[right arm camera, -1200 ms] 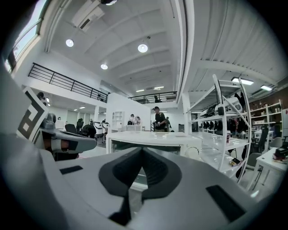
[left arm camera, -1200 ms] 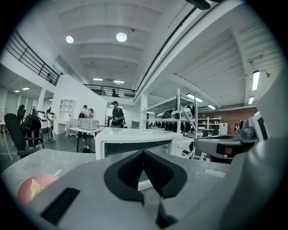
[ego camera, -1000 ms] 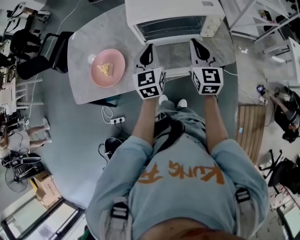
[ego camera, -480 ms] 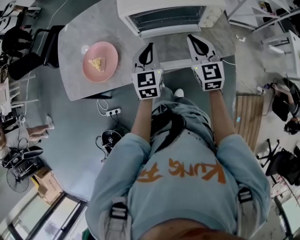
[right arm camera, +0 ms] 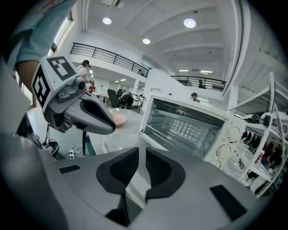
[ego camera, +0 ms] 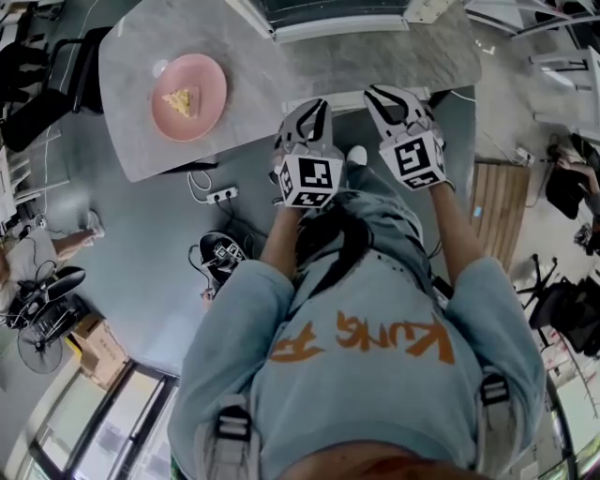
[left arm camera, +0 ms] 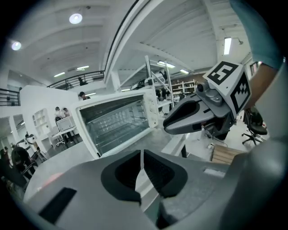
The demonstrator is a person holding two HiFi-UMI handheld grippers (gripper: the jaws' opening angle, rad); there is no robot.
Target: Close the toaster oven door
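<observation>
Vs. a sec ago: left gripper (ego camera: 317, 108) & right gripper (ego camera: 377, 94) pulled back off door (ego camera: 349, 86) front edge, now over table (ego camera: 253, 103) rim, person's side of toaster oven (ego camera: 337, 17). Left closed, empty; right opening, nothing btwn jaws. Toaster oven at table's far edge, long axis left-right, mouth facing person, door flat down. Grey marbled top, pink plate (ego camera: 189, 97) left of toaster oven; grey workshop floor (ego camera: 169, 244).

White oven (right arm camera: 189, 126). Pale grey, faintly marbled table (ego camera: 253, 80). Pink plate (ego camera: 211, 94), yellow food (ego camera: 180, 97). Light blue shirt (ego camera: 366, 403), orange lettering. Grey-blue floor (ego camera: 141, 244). Tan slatted platform (ego camera: 497, 225). White power strip (ego camera: 223, 195). Brown cardboard box (ego camera: 98, 352). Black chair (ego camera: 84, 56). White shoe (ego camera: 357, 155).
</observation>
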